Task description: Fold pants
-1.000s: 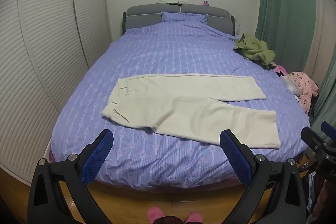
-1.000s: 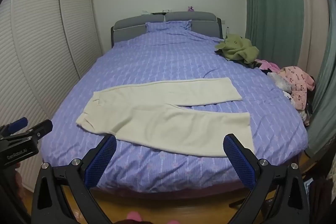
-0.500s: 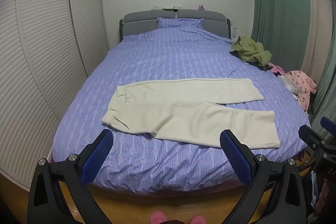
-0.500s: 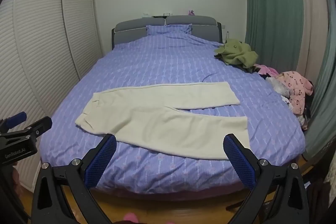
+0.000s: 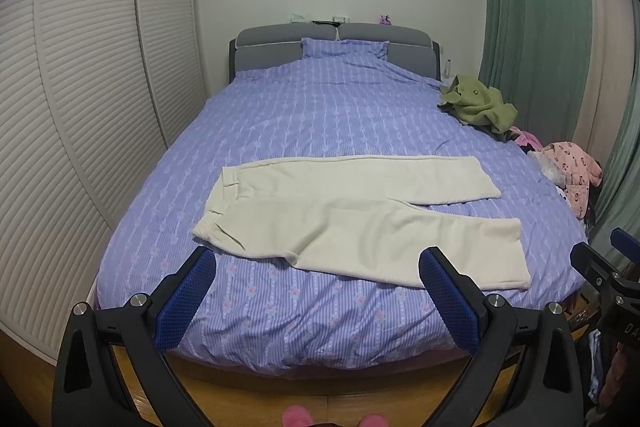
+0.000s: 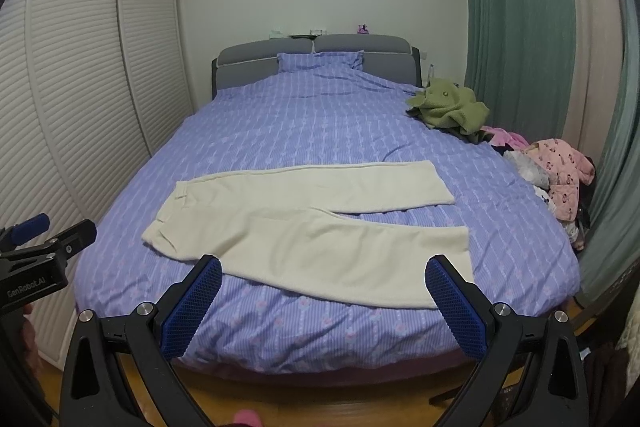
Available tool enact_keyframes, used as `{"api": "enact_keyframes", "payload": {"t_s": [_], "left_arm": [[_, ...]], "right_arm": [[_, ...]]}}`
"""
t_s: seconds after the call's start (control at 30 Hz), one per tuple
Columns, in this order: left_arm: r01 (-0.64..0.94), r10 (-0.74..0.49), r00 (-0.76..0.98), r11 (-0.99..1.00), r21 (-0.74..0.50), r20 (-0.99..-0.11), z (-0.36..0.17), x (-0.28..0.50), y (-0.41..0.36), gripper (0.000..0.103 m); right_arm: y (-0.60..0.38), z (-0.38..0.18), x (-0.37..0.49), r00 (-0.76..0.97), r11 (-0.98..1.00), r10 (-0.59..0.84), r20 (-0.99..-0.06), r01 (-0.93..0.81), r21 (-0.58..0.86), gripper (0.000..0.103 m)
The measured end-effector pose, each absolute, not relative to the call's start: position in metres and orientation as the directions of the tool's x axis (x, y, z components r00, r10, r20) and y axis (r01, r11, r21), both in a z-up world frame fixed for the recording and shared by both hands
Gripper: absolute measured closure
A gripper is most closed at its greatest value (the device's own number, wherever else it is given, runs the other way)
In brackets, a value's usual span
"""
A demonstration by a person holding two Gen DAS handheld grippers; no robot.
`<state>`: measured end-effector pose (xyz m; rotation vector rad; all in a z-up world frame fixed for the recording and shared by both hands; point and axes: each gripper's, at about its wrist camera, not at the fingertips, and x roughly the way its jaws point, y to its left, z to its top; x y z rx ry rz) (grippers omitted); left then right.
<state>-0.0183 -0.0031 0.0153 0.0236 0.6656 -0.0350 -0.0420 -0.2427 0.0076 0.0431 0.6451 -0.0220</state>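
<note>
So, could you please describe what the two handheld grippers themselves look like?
The left gripper and the right gripper look alike: black angular frames with silver bolts and two fingers faced with blue textured pads. White "GenRobot.AI" lettering marks the left one's body. No cables or sleeves show.

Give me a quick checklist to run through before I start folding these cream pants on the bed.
1. Pants spread flat on the bed: ok.
2. Legs lined up: not ok, they splay apart at the cuffs.
3. Left hand-held gripper open, holding nothing: ok.
4. Right hand-held gripper open, holding nothing: ok.
5. Green garment lies apart from the pants: ok.
6. Grippers at the fabric: not ok, both short of the bed.
</note>
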Motion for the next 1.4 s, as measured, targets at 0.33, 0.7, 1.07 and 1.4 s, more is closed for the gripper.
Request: {"api": "enact_keyframes", "payload": {"t_s": [0.33,0.7,1.07,1.4], "left_arm": [[0.036,-0.022,0.795,0.999,0.012,-0.606,0.021,-0.019,-0.005,0.000],[0.034,-0.012,0.808,0.999,0.027,-0.589,0.025,-0.021,-0.009,0.000],[0.041,-0.018,0.811,0.999,0.026,-0.585,0.025,-0.019,-0.012,0.000],[0.041,-0.016,0.812,0.999,0.030,-0.584,0.024,-0.017,-0.014,0.000]], "right_arm": [[-0.245,0.010,-0.041,0.806,0.999,-0.005,-0.592,0.028,0.030,0.000],[-0.249,0.011,-0.041,0.809,0.999,-0.001,-0.588,0.024,0.032,0.000],[-0.248,0.010,-0.041,0.811,0.999,-0.001,-0.585,0.024,0.030,0.000],[-0.249,0.010,-0.038,0.807,0.999,-0.004,-0.591,0.028,0.032,0.000]]}}
